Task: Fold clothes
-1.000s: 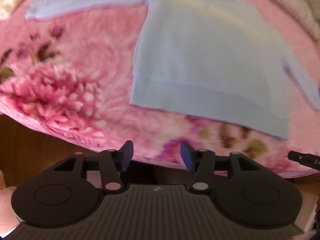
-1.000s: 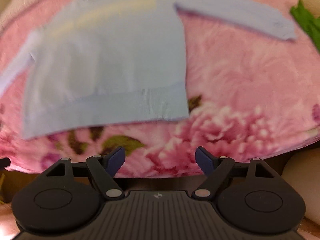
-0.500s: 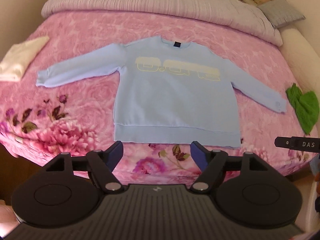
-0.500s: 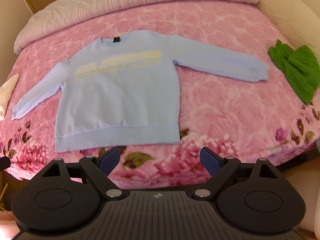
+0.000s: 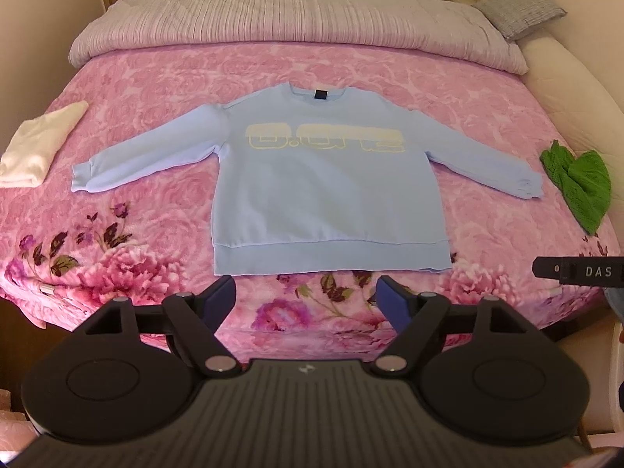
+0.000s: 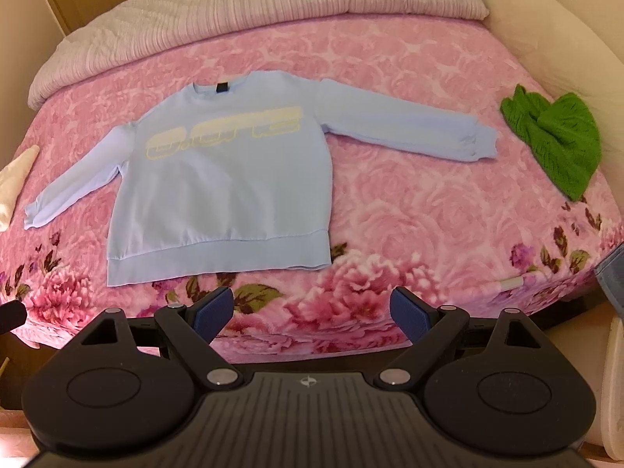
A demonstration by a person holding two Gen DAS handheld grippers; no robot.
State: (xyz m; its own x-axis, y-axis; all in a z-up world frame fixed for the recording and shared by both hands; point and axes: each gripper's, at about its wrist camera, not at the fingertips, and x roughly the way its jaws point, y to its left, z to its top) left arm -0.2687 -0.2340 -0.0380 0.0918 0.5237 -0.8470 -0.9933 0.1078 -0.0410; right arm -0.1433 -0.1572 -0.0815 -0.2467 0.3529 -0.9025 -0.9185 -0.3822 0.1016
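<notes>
Pink bed carries the sweatshirt, flat, mid-bed. Both of my hand-held grippers, left and right, are spread and empty, the left having just been opening. Pinch each sleeve at its cuff; fold inward.

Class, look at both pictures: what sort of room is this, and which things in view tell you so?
Most likely a bedroom in a home. A wide bed under a pink floral blanket fills the view, a folded grey quilt and a cushion lie at its head, and a light blue sweatshirt is spread flat on it.
</notes>
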